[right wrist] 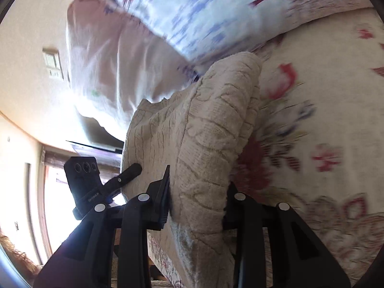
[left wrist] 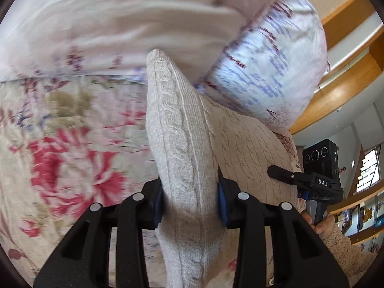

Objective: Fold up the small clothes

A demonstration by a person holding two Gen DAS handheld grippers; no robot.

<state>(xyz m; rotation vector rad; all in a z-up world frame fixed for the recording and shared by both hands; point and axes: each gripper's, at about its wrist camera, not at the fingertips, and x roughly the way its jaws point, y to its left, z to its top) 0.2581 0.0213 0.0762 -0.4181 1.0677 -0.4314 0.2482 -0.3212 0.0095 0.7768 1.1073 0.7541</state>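
A beige cable-knit sweater (left wrist: pixel 182 139) is lifted off the floral bedspread (left wrist: pixel 62 144), stretched between both grippers. My left gripper (left wrist: pixel 190 201) is shut on a bunched fold of the knit, its blue pads pressing either side. In the right wrist view, my right gripper (right wrist: pixel 198 196) is shut on another thick fold of the same sweater (right wrist: pixel 211 129). The right gripper (left wrist: pixel 312 182) shows at the right of the left wrist view, with a hand on its handle. The left gripper (right wrist: pixel 105 187) shows at the lower left of the right wrist view.
A pale pillow (left wrist: pixel 271 72) with blue and maroon print lies at the head of the bed, beside a plain pinkish pillow (left wrist: pixel 115 19). Wooden shelving (left wrist: pixel 348 76) runs along the wall beyond. A bright doorway or window (right wrist: pixel 55 204) lies beside the bed.
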